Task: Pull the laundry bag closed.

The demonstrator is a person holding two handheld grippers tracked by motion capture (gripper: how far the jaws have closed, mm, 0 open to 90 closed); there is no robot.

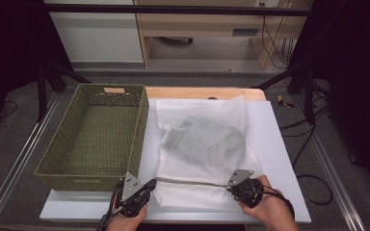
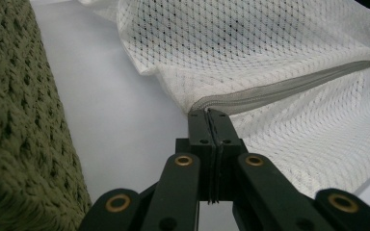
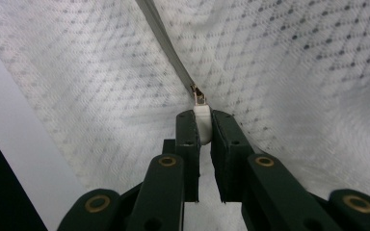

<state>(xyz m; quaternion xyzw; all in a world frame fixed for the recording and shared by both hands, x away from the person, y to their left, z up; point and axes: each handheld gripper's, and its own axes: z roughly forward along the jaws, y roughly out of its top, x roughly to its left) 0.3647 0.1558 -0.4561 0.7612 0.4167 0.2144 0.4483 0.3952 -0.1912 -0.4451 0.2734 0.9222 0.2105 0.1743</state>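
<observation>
1. Your left gripper (image 2: 211, 115) is fully closed, pinching the end of the grey zipper (image 2: 279, 89) on the white mesh bag (image 1: 202, 149).
2. Your right gripper (image 3: 202, 126) clamps the small white zipper pull (image 3: 201, 122) (smooth plastic).
3. The soft, netted bag lies on the white board (image 1: 279, 159), beside the green woven basket (image 1: 67, 154).

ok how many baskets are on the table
1. The green woven basket sits at the left of the table, beside the white mesh bag; its wall also fills the left edge of the left gripper view.
</observation>
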